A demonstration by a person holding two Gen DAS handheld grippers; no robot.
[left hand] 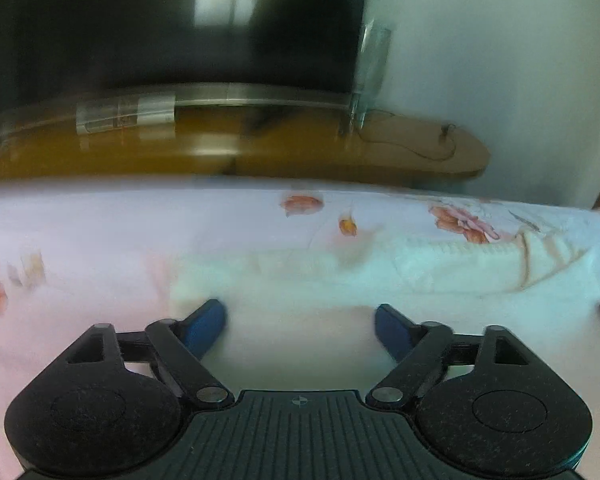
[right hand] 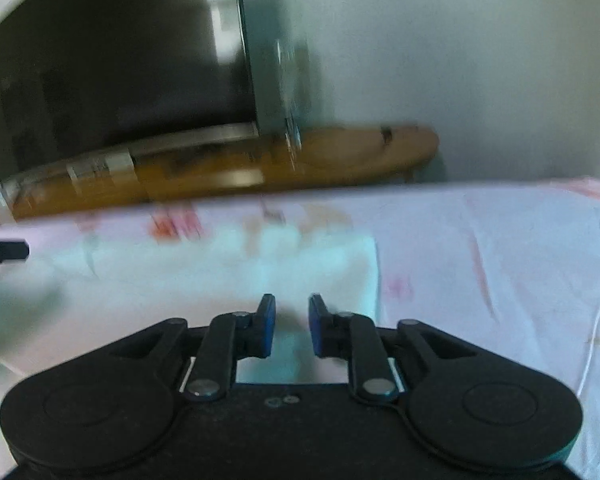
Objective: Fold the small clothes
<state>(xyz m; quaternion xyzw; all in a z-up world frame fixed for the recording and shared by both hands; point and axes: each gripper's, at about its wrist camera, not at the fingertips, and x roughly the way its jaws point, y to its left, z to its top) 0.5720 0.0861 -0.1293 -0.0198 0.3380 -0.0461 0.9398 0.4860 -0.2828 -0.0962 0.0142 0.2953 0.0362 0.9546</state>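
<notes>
The small white garment [left hand: 440, 268], apparently light and limp, is lying on the floral sheet [left hand: 100, 240], best pinched at a hem; left gripper [left hand: 300, 328] is gaping wide, right gripper [right hand: 292, 330] slightly parted, both empty.

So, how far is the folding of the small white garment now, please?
Done, it seems: the white garment lies flat on the floral sheet in a long strip, so at least one fold looks made, though blur hides the layers. In hand: nothing. The left gripper is wide open, and the right gripper is slightly open, with no cloth between the pads. Left: probably folding the strip shorter.
</notes>
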